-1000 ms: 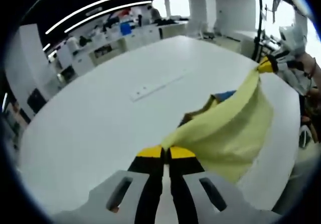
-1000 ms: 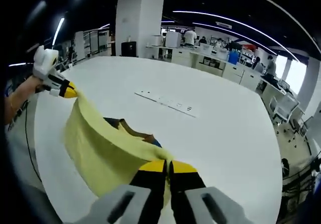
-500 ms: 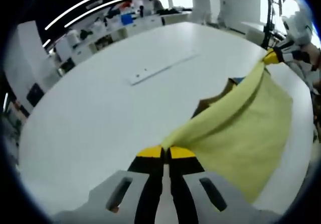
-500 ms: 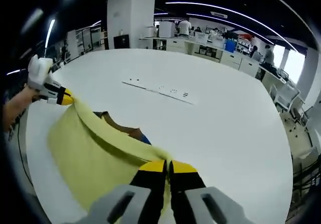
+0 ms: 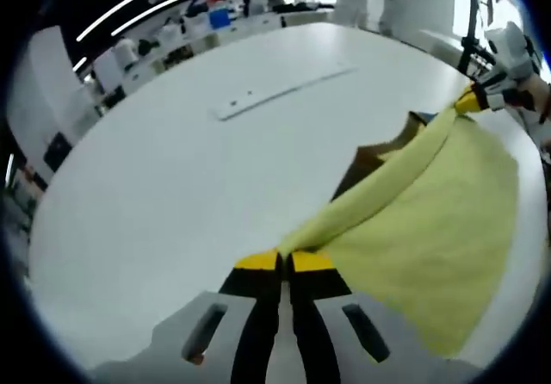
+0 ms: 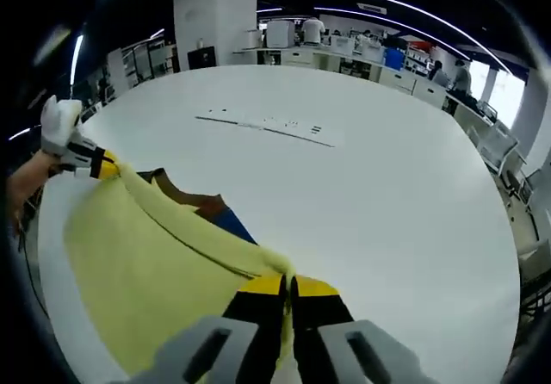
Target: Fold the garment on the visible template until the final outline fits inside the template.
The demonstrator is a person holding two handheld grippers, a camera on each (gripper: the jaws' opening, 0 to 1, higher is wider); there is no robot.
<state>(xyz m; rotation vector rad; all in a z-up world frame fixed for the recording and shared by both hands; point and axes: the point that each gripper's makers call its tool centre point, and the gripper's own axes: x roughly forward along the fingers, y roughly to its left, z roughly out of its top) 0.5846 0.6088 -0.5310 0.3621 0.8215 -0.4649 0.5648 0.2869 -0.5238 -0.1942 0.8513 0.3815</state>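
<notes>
- The left hand-held gripper is clamped on one corner of the yellow garment, jaws pressed together on the cloth
- The right hand-held gripper is clamped on the other end of the same edge, which runs taut between the two
- The garment hangs over the near side of the white table, its lower part draped down; a brown and blue patch shows just beyond the taut edge, perhaps the template
- Judged from this, the fold is mid-way: the held edge is not yet laid down
- Farther across the table from the garment lies a long white strip, well apart and out of the way
</notes>
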